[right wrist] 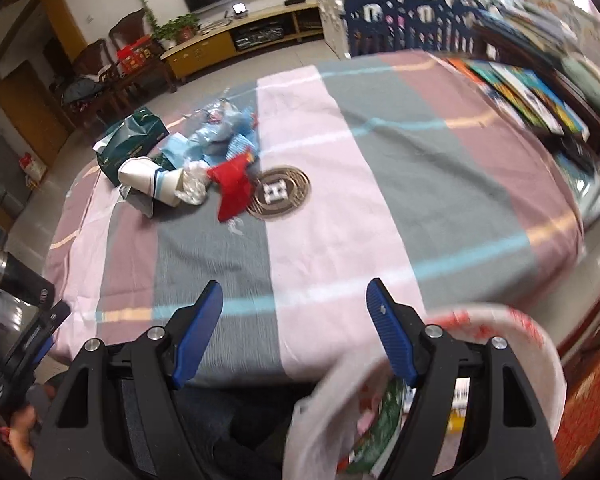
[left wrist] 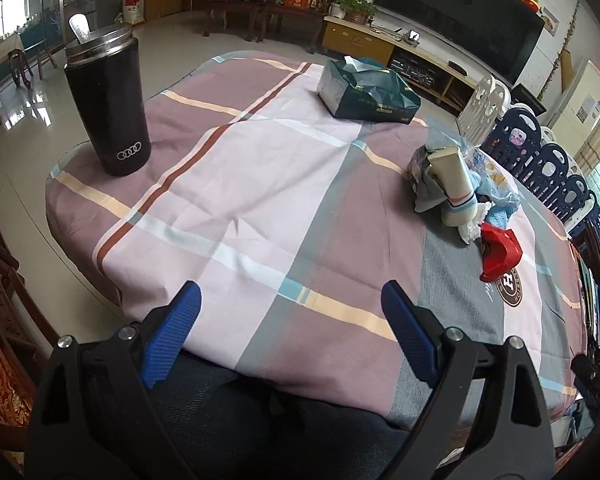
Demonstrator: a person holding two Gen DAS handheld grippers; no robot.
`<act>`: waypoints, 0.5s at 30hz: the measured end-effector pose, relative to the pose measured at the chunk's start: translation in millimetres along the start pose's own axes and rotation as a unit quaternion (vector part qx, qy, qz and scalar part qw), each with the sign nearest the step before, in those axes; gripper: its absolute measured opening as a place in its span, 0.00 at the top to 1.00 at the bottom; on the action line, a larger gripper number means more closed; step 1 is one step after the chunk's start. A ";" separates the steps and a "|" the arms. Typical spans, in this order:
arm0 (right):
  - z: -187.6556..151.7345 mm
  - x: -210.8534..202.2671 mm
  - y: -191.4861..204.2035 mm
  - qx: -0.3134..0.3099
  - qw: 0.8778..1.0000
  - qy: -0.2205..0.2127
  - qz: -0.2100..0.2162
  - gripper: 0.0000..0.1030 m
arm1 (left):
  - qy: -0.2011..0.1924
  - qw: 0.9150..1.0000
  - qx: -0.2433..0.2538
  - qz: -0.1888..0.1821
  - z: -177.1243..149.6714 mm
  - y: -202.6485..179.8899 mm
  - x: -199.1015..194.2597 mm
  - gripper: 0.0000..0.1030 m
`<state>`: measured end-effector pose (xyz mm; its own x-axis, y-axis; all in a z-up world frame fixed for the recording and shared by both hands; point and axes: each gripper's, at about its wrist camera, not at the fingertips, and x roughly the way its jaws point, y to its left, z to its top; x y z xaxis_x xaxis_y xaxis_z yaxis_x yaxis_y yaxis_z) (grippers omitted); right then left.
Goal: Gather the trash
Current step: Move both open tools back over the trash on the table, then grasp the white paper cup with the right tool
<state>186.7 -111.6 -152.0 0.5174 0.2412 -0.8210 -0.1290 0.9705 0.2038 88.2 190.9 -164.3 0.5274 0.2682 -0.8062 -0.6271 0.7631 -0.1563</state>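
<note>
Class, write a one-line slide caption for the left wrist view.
Open left hand-held gripper over a plaid tablecloth, trash pile right, black tumbler left.

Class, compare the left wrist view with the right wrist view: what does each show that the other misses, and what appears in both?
Only the left wrist view shows the open left gripper with nothing between its blue pads.

Only the right wrist view shows the open right gripper and a white plastic bag holding wrappers, at the bottom right.

Both show the checked tablecloth, the black metal tumbler, the green tissue box and the red wrapper.
</note>
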 end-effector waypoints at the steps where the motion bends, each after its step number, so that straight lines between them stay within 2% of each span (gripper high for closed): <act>1: 9.1 9.0 8.9 -0.012 1.000 -0.001 -0.002 0.29 | 0.000 1.000 0.000 0.002 0.4 0.8 0.6 0.12; 5: 46.5 46.9 48.2 -0.045 0.999 -0.001 0.009 0.29 | 0.005 1.000 0.006 0.008 -0.7 0.3 5.7 0.12; 9: 76.1 82.0 110.7 -0.122 0.992 0.002 0.023 0.29 | 0.009 1.000 0.009 0.010 -2.2 -0.4 11.0 0.12; 13: 84.9 134.2 172.9 -0.232 0.972 0.034 -0.020 0.29 | 0.015 1.000 0.007 0.012 -2.4 1.0 16.8 0.12; 15: 85.3 153.7 192.7 -0.274 0.960 0.023 -0.056 0.29 | 0.022 1.000 0.002 0.010 -2.0 2.4 20.3 0.12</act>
<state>313.5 112.5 -193.4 0.5178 0.1229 -0.8466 -0.5073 0.8410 -0.1882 96.2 197.0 -182.2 0.4896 0.2571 -0.8332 -0.6341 0.7608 -0.1379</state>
